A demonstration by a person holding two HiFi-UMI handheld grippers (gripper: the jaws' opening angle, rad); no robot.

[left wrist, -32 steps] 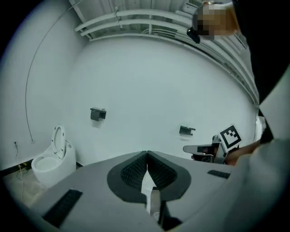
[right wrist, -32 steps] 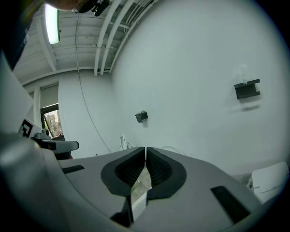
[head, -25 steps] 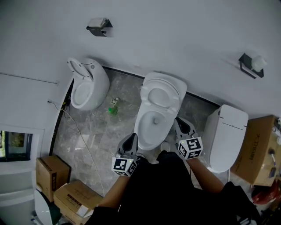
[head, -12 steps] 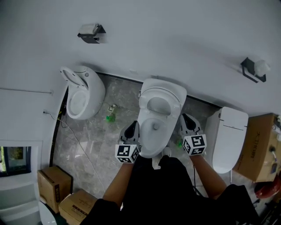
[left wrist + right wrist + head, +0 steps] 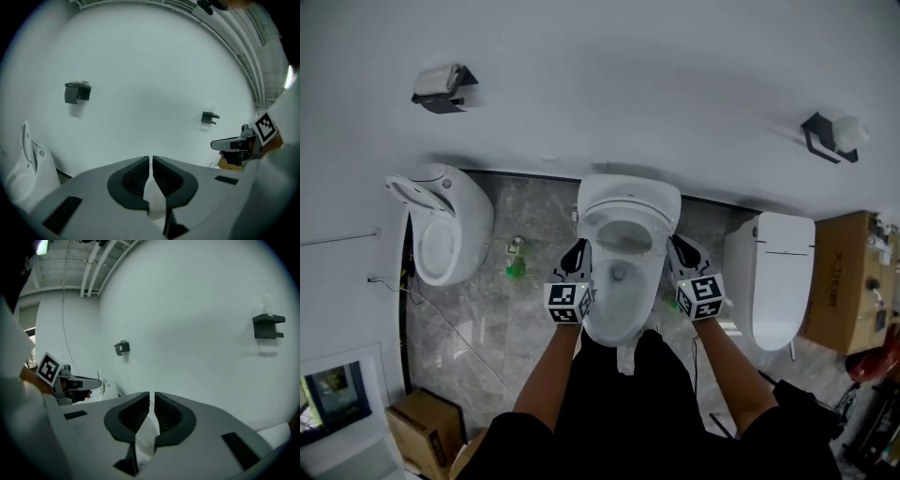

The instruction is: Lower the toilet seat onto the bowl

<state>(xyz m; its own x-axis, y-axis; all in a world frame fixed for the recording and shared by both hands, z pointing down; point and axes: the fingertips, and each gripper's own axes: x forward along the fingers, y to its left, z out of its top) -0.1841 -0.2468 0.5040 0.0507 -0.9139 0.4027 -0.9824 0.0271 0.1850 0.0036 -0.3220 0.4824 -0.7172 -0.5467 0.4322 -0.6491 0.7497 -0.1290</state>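
**Reach phase: grippers flank the toilet, seat not yet lowered**

Left gripper [image 5: 151,161]: jaws pressed together, nothing between them. Right gripper [image 5: 153,397]: likewise closed and empty. The seat [image 5: 626,228] stands between the two grippers, slightly ahead of their tips. It appears raised above the bowl [image 5: 617,298], and neither gripper touches it. Judged step: approach, before contact. The next move calls for hooking one closed tip behind the seat's upper edge, then easing it forward and down.
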